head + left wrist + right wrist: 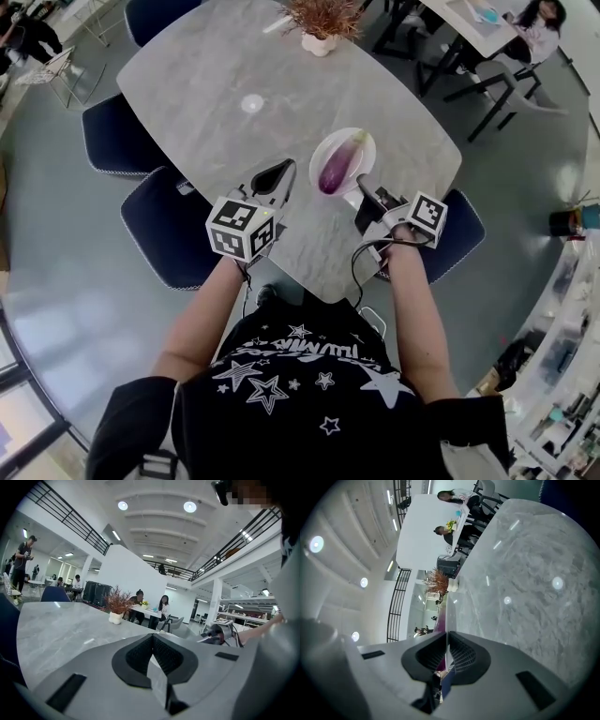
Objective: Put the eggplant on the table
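A navy chair stands tucked against the left edge of the grey marbled table. My left tongs hover over the near part of the table, just left of the plate. Their jaws are pressed together with nothing between them. The marker cube on them carries only black-and-white squares, no letters.

Far across the table stands a small white pot of dried reddish plants.

The eggplant lies on a white plate near my edge of the table. It is purple, with its pale green cap pointing away from me.

My right tongs reach the plate's near-right rim. In the right gripper view the jaws are closed, and the thin white rim runs edge-on straight into the line where they meet. They look clamped on the plate, with purple showing just beside the rim.

The print on my black star-patterned shirt is too warped to read. At far right, a person sits at another table.
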`<state>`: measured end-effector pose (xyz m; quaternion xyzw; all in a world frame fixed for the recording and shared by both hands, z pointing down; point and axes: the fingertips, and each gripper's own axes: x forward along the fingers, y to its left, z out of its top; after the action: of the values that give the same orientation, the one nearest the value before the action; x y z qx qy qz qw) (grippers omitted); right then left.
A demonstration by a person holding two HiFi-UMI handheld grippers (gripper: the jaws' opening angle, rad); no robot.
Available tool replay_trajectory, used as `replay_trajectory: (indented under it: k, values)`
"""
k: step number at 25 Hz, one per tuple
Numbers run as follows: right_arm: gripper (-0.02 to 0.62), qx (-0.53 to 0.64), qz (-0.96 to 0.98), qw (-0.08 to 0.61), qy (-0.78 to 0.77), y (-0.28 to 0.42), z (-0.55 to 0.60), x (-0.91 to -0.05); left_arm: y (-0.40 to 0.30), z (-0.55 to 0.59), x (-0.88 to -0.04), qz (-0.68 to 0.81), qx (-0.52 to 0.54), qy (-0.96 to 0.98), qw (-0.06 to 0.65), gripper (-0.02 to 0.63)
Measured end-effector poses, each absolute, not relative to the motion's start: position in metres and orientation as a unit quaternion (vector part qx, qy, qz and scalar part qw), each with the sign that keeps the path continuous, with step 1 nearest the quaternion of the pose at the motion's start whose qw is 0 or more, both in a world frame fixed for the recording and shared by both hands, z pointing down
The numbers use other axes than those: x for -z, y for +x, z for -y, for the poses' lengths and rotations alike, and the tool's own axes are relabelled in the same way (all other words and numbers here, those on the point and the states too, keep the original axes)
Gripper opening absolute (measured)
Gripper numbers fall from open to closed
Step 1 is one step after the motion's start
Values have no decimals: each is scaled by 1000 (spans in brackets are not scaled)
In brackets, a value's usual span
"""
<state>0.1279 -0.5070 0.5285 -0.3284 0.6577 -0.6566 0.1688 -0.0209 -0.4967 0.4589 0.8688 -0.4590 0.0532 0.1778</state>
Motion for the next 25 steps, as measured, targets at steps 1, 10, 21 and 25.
replay_trajectory:
  k: [1, 10, 21, 25]
  values:
    - [20, 657, -658, 168, -328, 130, 510, -532, -18, 500, -462, 460, -54, 868, 179, 8]
    - [20, 667, -656, 135, -327, 146, 557, -563, -3, 548, -482, 483, -75, 851, 191, 8]
    - [20, 692, -649, 81, -305, 143, 560, -607, 7, 549, -506, 502, -77, 836, 209, 8]
    - [20, 697, -645, 70, -307, 146, 561, -616, 12, 547, -512, 503, -77, 833, 219, 8]
